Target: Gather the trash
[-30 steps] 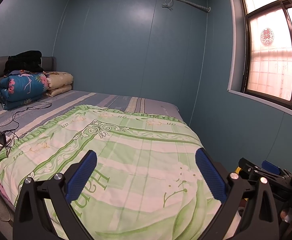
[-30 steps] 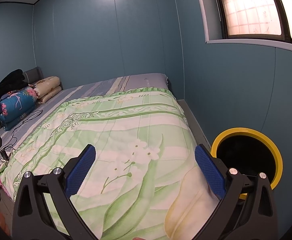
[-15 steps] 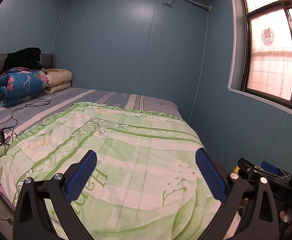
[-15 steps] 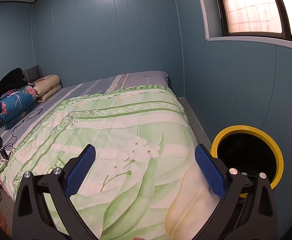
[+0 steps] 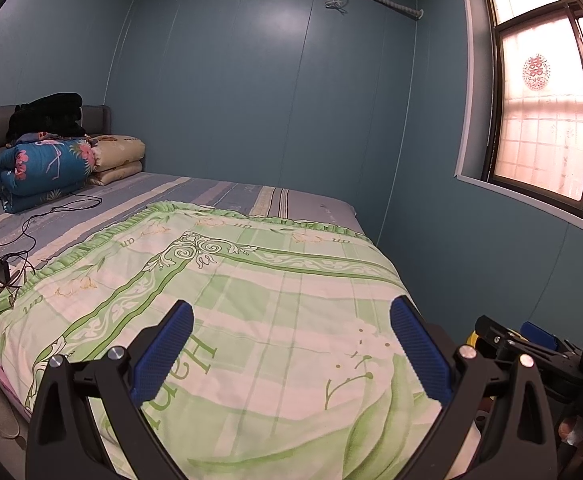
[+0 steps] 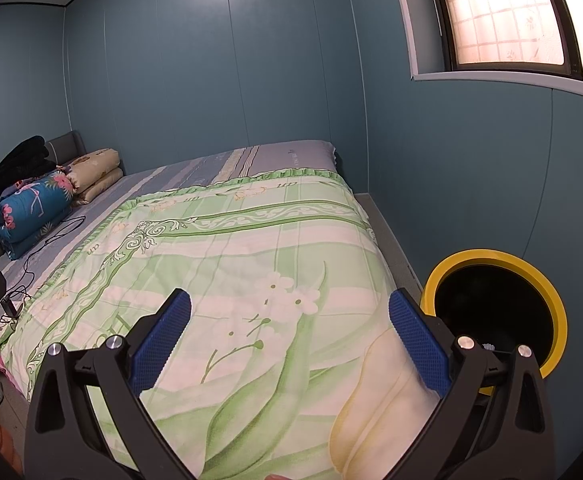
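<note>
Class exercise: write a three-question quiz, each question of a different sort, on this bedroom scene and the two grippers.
1. True or false: the left gripper holds a piece of trash.
2. What colour is the rim of the bin? A red, B yellow, C white.
3. Fill in: the black cable lies on the ____ sheet, beside the green quilt.

Key: 1 false, it is open and empty, as is the right gripper. 2 B. 3 striped.

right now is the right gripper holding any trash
No, the right gripper is open with nothing between its blue pads, only the green quilt behind, and the yellow-rimmed bin to its right.
</note>
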`<state>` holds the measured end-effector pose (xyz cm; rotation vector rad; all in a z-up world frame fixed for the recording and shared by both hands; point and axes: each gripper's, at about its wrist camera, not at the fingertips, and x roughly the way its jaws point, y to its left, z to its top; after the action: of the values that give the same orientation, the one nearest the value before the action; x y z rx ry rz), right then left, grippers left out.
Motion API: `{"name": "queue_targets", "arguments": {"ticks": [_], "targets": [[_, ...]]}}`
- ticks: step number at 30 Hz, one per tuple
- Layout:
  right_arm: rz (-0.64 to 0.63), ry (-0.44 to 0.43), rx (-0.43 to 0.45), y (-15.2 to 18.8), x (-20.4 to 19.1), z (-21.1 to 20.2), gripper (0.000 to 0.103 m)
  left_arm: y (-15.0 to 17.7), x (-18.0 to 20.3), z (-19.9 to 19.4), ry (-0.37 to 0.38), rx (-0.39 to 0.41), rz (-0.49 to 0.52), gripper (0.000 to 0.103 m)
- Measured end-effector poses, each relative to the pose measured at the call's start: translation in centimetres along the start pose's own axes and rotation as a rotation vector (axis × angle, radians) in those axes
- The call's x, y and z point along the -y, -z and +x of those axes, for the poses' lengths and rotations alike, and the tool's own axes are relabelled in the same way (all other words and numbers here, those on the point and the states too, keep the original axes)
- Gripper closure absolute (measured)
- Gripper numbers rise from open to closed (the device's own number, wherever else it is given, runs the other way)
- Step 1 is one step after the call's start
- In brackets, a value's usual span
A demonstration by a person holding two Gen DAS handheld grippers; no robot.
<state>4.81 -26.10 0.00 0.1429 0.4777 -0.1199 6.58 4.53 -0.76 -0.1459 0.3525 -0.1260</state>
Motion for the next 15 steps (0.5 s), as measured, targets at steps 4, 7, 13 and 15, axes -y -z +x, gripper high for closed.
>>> {"name": "queue_targets", "arguments": {"ticks": [4,7,13,15], "targets": [[0.001,-0.001,0.0,-0.01,0.0,0.0,0.008,0.03,0.0,0.0,0.003,0.0,0.001,0.008],[0.001,-0.001,0.0,0.02,0.01,0.04,0.008,0.11,-0.01,0.04,0.004,-0.002,0.0,0.008],[0.001,0.0,0.0,0.02,-0.02,0.06,0.008,0.13,0.02,0.03,0.005,-0.002,0.0,0.008],[0.002,-0.002,-0.002,0.0,0.04,0.07,0.008,0.08,0.03,0.04,0.006,-0.002,0.0,0.008]]}}
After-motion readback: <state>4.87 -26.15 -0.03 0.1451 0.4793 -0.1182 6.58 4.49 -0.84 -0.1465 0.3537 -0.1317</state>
